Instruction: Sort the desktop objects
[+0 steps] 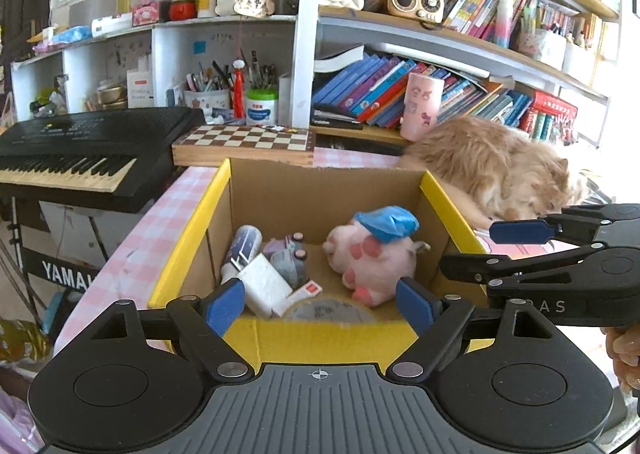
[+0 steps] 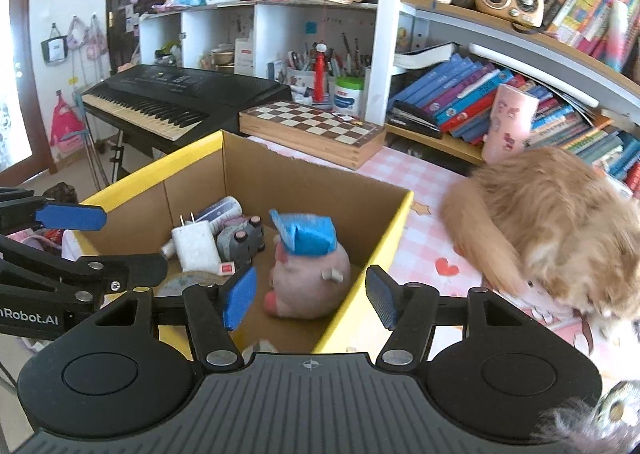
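Observation:
An open cardboard box with a yellow rim [image 1: 188,230] [image 2: 396,221] stands on the pink checked tablecloth. Inside lie a pink plush pig with a blue hat [image 1: 372,258] [image 2: 308,266], a white plug charger [image 1: 264,282] [image 2: 194,244], a grey toy car [image 1: 290,258] [image 2: 240,240], a tube [image 1: 244,244] and a roll of tape [image 1: 328,310]. My left gripper [image 1: 320,304] [image 2: 116,242] hovers over the box's near rim, open and empty. My right gripper [image 2: 311,297] [image 1: 484,252] hangs over the box's right corner, open, nothing between its pads.
A fluffy orange cat [image 1: 488,169] [image 2: 552,205] lies on the table just right of the box. Behind the box are a chessboard [image 1: 244,137], a black keyboard [image 1: 88,141] at the left, a pink cup [image 1: 422,105] and crowded bookshelves.

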Action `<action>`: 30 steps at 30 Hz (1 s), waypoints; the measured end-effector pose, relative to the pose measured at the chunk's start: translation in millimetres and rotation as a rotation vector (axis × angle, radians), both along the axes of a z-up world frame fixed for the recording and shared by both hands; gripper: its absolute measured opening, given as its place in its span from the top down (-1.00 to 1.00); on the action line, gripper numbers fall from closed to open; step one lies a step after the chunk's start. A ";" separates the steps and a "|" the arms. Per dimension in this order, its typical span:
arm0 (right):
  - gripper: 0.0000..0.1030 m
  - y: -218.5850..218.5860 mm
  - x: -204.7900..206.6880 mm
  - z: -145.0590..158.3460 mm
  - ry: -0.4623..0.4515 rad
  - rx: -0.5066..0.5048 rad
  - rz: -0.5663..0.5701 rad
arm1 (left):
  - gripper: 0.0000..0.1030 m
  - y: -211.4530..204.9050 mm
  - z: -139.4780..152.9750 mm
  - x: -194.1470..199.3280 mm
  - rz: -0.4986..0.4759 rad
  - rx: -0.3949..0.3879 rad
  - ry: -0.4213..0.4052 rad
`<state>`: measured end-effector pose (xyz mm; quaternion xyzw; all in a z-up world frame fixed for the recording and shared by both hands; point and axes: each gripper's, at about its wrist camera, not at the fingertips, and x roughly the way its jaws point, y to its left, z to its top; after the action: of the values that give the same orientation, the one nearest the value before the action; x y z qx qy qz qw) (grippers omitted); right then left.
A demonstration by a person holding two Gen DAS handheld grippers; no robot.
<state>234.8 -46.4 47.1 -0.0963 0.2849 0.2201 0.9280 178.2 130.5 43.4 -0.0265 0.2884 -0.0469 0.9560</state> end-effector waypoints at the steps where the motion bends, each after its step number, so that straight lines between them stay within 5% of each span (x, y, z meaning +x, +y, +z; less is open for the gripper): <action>1: -0.13 -1.0 -5.9 -0.3 0.002 0.002 -0.007 | -0.69 -0.2 0.3 -5.0 0.000 0.000 -0.005; 30: -0.20 -22.3 -179.9 -24.7 0.027 0.017 -0.186 | -0.71 -22.9 -21.3 -148.9 -0.053 -0.004 0.047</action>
<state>54.9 -68.7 22.4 -0.0584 0.3030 0.1366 0.9413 29.3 107.6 22.1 -0.0218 0.3112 -0.0723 0.9473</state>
